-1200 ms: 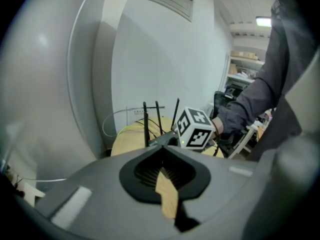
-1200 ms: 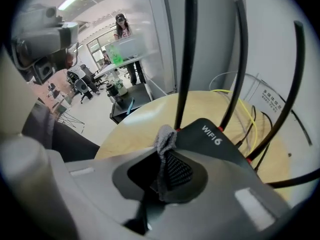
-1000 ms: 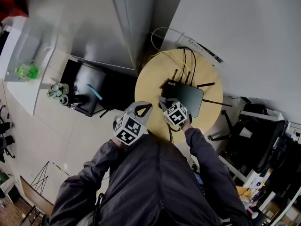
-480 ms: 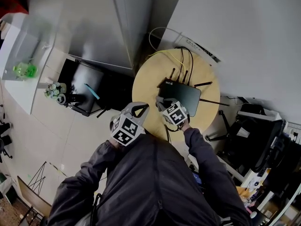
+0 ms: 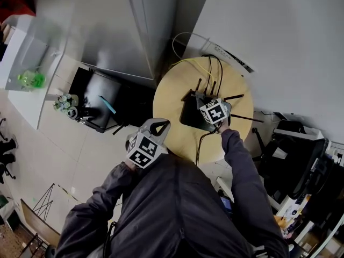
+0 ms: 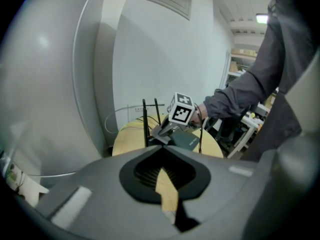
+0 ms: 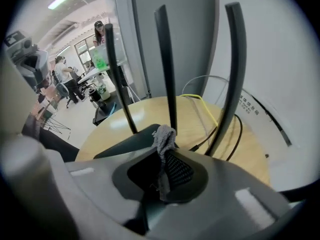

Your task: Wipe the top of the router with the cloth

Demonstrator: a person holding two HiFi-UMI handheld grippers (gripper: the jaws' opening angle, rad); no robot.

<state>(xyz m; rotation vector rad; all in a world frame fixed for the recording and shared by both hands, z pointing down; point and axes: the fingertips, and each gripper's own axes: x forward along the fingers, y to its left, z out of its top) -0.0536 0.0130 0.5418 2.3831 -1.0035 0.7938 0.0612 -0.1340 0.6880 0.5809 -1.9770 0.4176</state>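
The right gripper point(image 7: 162, 151) pinches the grey cloth point(image 7: 164, 136) tight. The router point(image 7: 127, 141) lies just beneath its tip, with the antennas point(image 7: 167, 59) right ahead, toward the round table's point(image 5: 172, 98) far edge. Wiping well likely means pressing flat and sweeping gently, clear of the antennas. The left gripper point(image 6: 165, 181), narrow and empty, hangs by the near-left edge.

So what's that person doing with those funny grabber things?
A person is cleaning a black router on a round wooden table. The right gripper pinches a small grey cloth and holds it on or just over the router's top, close to the antennas. The left gripper is shut, holds nothing, and waits by the table's near edge.
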